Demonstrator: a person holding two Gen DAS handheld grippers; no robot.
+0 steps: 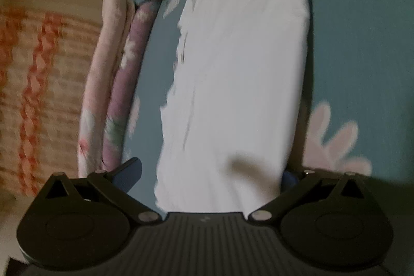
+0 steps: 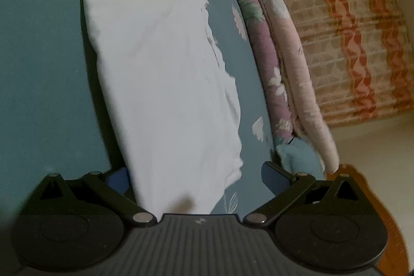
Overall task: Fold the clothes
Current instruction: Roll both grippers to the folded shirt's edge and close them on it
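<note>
A white garment (image 1: 240, 74) lies folded into a long strip on a teal bedsheet (image 1: 362, 43). In the left wrist view its near end runs in between the spread fingers of my left gripper (image 1: 209, 175), which is open; the right blue pad (image 1: 289, 179) is half hidden behind the cloth. The right wrist view has the other end of the white garment (image 2: 160, 69) reaching between the fingers of my right gripper (image 2: 196, 179), open too, with its left pad (image 2: 117, 179) tucked at the cloth's edge.
A folded purple and pink floral quilt (image 1: 113, 84) lies along the bed's edge beside the garment, as does the quilt (image 2: 274, 48) in the right view. Beyond it hangs an orange-patterned curtain (image 2: 349, 38). A wooden bed frame corner (image 2: 362, 188) shows at the lower right.
</note>
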